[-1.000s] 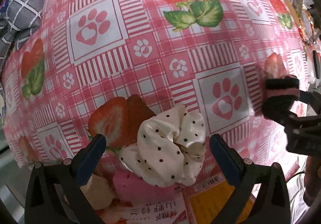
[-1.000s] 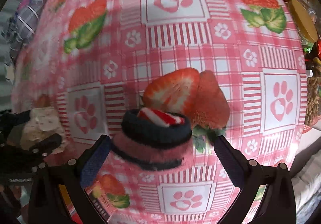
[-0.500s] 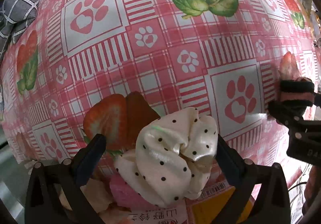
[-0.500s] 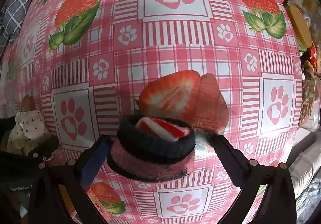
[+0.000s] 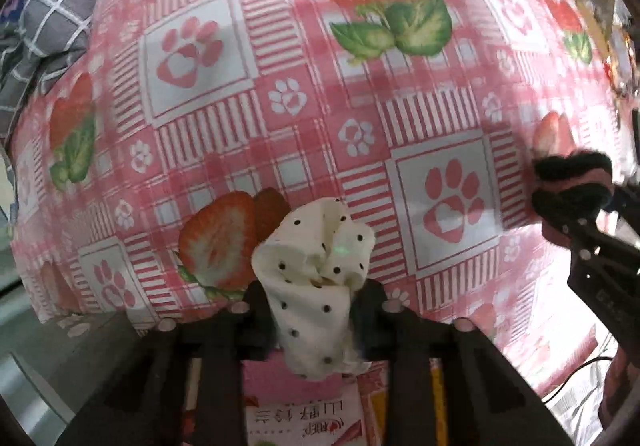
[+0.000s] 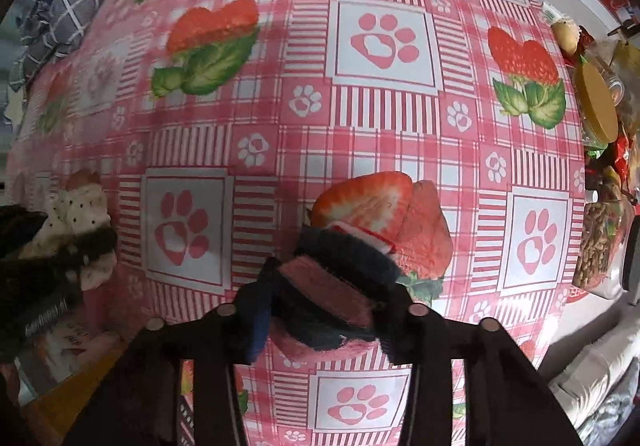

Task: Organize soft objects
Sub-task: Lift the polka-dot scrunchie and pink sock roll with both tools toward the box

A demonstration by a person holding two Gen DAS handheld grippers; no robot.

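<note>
A white scrunchie with black dots [image 5: 312, 246] is squeezed into a narrow bunch between the fingers of my left gripper [image 5: 314, 298], whose jaws are closing, pads pressing on it. A rolled fuzzy sock [image 6: 344, 262], dark blue and pink with a red-and-white stripe, sits between the fingers of my right gripper [image 6: 332, 294]; those jaws are closing too and pinch its sides. Both grippers point down at the pink strawberry tablecloth [image 6: 384, 118]. The right wrist view shows the scrunchie [image 6: 76, 214] at far left. The left wrist view shows the sock [image 5: 572, 178] at far right.
A grey checked cloth [image 5: 44, 18] lies bunched at the table's far left corner. Jars and snack packets [image 6: 596, 106] crowd the right edge. A printed food packet [image 5: 304, 418] lies under my left gripper near the table's front edge.
Both grippers went from wide open to closed in on their things. The scrunchie is now pinched narrow and the sock is squashed. The right gripper has lifted and shifted a little.
</note>
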